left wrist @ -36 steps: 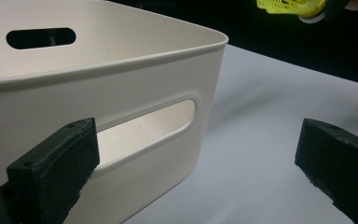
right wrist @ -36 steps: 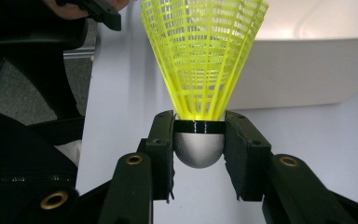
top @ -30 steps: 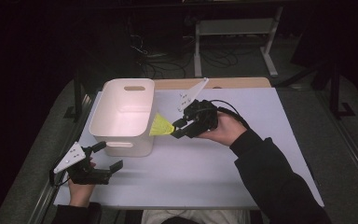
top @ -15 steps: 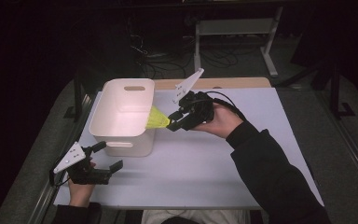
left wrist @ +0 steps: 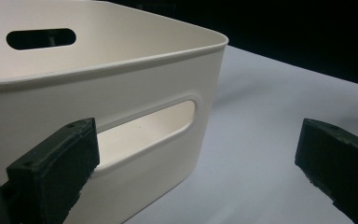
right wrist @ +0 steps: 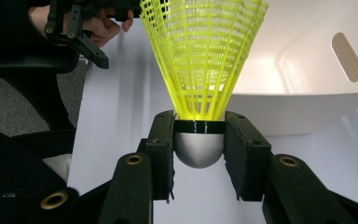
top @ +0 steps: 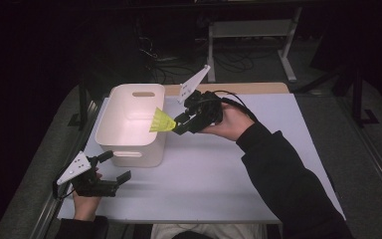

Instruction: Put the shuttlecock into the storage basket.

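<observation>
The white bin (top: 132,124) sits toward the far left part of the white table (top: 258,174), its left wall close to the table's left edge and its far wall close to the back edge, so most of the bare tabletop lies to the right of the bin and on the side nearer the person. Held over the bin's right rim is a yellow shuttlecock (top: 161,122), lifted clear of the table, its skirt already past the rim and above the bin's inside. The right gripper (top: 181,124) pinches it by the rounded grey cork, one black jaw pressed on each side, as the right gripper view shows plainly (right wrist: 199,144). The shuttlecock's long axis runs nearly level, in line with the gripper, with the flared open skirt pointing into the bin and the cork pointing away from it, toward the holding hand (top: 229,122). The left gripper (top: 110,167) rests low near the table's front left corner, just off the bin's near wall, with its jaws spread wide and nothing between them; in the left gripper view (left wrist: 196,154) they frame the bin's near corner and its handle slot (left wrist: 144,128).
</observation>
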`<state>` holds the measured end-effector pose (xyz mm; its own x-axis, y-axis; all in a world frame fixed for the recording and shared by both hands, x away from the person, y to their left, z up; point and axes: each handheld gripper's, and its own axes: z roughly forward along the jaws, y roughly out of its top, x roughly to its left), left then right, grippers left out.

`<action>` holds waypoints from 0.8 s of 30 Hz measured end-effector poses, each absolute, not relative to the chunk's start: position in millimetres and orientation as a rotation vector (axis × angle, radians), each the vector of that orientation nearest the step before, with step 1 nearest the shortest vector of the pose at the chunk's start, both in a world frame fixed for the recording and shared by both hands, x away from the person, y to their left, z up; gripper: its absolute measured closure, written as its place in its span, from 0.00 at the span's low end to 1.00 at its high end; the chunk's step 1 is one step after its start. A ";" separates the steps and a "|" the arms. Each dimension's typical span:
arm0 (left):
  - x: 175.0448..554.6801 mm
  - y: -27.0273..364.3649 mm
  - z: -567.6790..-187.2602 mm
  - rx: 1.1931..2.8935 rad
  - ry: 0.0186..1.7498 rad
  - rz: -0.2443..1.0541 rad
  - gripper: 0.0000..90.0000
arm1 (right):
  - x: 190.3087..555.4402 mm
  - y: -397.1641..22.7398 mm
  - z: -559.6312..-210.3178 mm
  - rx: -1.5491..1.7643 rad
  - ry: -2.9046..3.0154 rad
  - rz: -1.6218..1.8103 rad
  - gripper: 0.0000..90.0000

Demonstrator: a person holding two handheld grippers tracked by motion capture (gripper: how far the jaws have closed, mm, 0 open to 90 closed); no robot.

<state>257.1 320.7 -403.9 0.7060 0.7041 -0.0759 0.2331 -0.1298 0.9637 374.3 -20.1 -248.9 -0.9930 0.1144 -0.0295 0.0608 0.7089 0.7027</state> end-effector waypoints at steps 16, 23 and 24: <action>257.3 321.2 -403.7 1.696 0.757 0.481 0.00 | 388.6 -3.2 -241.5 0.146 2.846 1.151 0.70; 257.0 320.9 -403.7 1.687 0.760 0.479 0.00 | 392.9 2.9 -239.1 0.142 2.848 1.148 0.70; 257.1 321.1 -403.7 1.691 0.758 0.480 0.00 | 393.9 4.3 -238.8 0.138 2.847 1.151 0.70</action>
